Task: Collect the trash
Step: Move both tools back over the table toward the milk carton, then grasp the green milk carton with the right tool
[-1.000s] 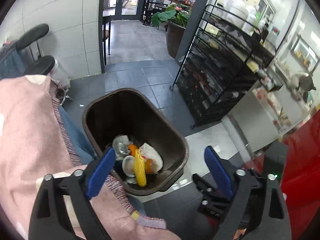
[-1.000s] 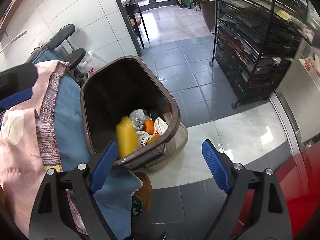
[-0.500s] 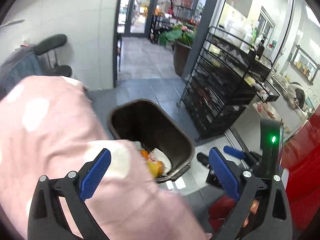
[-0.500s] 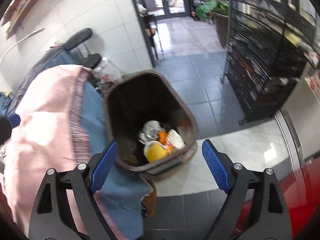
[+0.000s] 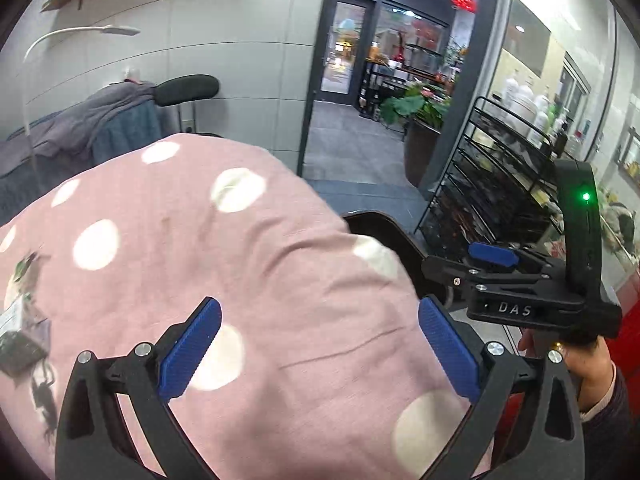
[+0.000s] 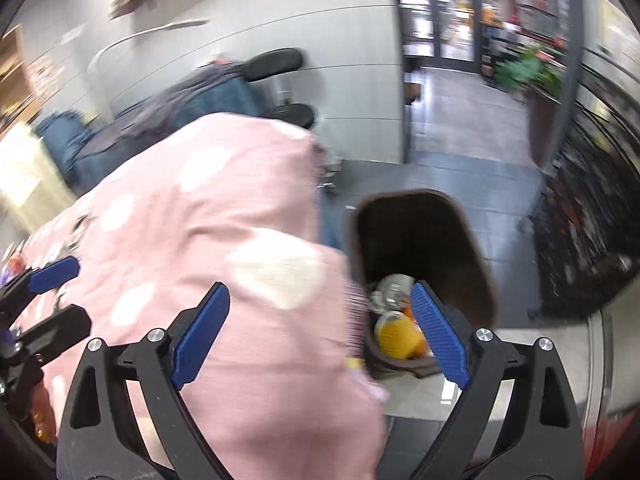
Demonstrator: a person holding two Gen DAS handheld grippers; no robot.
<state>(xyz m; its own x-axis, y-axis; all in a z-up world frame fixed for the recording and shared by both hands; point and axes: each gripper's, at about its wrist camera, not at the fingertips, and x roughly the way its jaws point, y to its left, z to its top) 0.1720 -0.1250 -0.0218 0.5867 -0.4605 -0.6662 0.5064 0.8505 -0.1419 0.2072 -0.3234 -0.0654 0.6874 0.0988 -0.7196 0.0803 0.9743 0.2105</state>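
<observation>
Both grippers have lifted away from the brown bin (image 6: pixel 424 248) toward the pink spotted cloth (image 5: pixel 224 280). Left gripper (image 5: pixel 316 354) fully spread, empty; right gripper (image 6: pixel 320 334) opening, nothing between pads. Trash (image 6: pixel 396 332) lies in the bin, likely dropped. Cloth hides most of the bin in left view; right view blurred.

The pink cloth (image 5: pixel 248 280) with pale dots is soft, matt woven fabric, lightly creased. The trash bin (image 6: pixel 472 248) looks like dark brown plastic with a dull sheen. The floor (image 6: pixel 460 176) is smooth grey tile, faintly glossy. The rack (image 5: pixel 492 200) is thin black metal wire. The blue fingers (image 5: pixel 448 344) are ribbed matt plastic on black frames with shiny metal screws.
</observation>
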